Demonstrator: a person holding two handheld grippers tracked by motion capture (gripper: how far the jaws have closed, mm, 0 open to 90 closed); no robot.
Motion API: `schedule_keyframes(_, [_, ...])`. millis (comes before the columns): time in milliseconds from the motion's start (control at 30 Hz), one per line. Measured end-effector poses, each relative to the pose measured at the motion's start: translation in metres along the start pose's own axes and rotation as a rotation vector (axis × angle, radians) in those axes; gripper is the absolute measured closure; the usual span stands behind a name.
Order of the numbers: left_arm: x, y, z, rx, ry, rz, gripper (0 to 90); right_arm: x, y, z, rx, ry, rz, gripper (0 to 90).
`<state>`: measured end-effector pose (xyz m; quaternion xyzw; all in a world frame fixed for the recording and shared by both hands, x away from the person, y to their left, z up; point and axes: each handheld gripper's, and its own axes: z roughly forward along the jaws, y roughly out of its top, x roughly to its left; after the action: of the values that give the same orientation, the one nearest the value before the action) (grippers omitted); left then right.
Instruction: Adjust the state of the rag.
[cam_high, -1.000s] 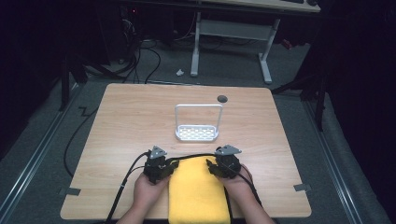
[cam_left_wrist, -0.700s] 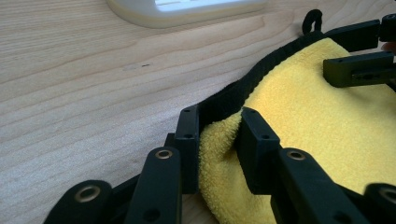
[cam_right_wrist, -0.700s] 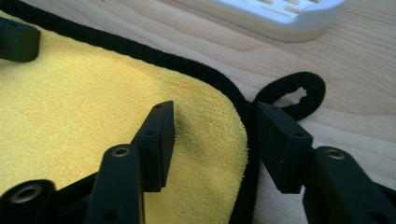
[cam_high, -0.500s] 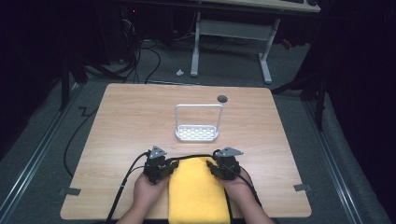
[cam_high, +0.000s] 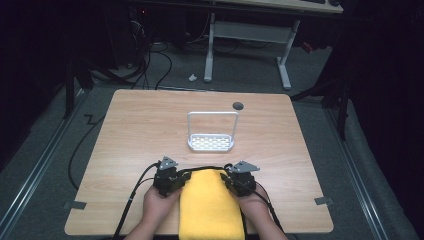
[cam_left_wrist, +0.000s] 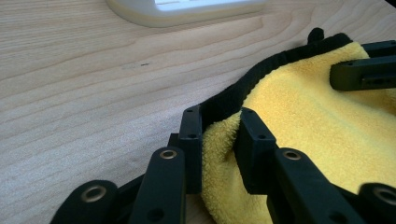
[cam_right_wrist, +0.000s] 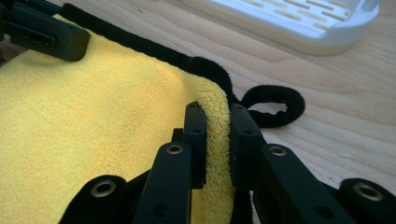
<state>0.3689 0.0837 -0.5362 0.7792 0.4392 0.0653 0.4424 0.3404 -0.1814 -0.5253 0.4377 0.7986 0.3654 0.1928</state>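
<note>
Right gripper (cam_right_wrist: 217, 140) jaws had just closed, pinching the yellow towel (cam_high: 210, 210) at its black-trimmed far corner. Left gripper (cam_left_wrist: 219, 140) jaws also tightened, clamped on the opposite far corner. Towel lay flat between them, probably ready to lift or fold.

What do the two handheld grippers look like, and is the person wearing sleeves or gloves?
Both the left gripper and the right gripper are black, each topped by a grey three-cornered plate and trailing a black cable. Their linkage arms carry brass-coloured rivets, ending in blocky black jaws. Hands and forearms are bare: no sleeves or gloves show.
</note>
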Motion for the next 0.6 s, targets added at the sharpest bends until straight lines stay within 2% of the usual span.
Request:
schedule_keyframes(33, [0.0,0.0,-0.001,-0.006,-0.002,-0.002,74.7,0.0,0.0,-0.001,-0.008,-0.004,-0.009,80.3])
schedule_keyframes(233, [0.001,0.001,-0.005,-0.033,-0.017,-0.009,81.9,0.0,-0.001,-0.012,-0.081,0.004,0.017,80.2])
schedule_keyframes(267, [-0.001,0.002,-0.007,-0.045,-0.02,-0.024,82.4,0.0,-0.001,-0.013,-0.09,0.005,0.018,80.2])
schedule_keyframes(400, [-0.011,0.007,-0.014,-0.109,0.003,0.003,83.1,0.001,0.0,-0.02,-0.128,-0.007,0.024,80.2])
schedule_keyframes(600, [-0.02,0.017,-0.018,-0.153,0.023,0.009,83.0,-0.004,0.003,-0.029,-0.165,0.001,0.045,80.1])
